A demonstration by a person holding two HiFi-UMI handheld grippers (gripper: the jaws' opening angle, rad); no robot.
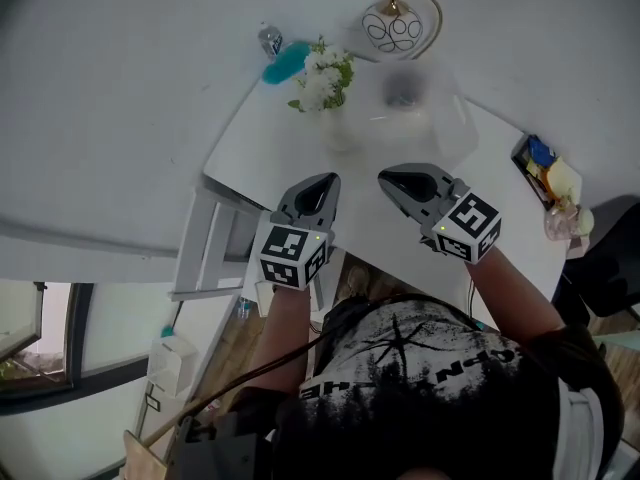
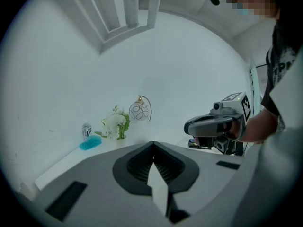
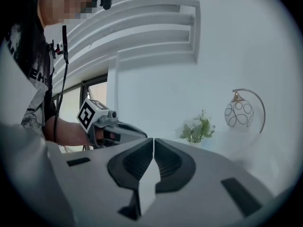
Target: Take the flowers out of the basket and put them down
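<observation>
Left hand-held gripper (image 2: 152,144) closed, right hand-held gripper (image 3: 153,141) closed, both empty, flowers (image 1: 323,76) beyond

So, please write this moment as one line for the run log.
left gripper: shut, empty | right gripper: shut, empty | flowers: upright on table, untouched, ahead of both grippers

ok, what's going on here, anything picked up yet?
A person holds a claw in each hand above a white table. The left claw and right claw are side by side, both shut with nothing between their jaws. The flowers stand at the table's far side, beyond both claws, and neither claw touches them. Nothing has been picked up yet.
</observation>
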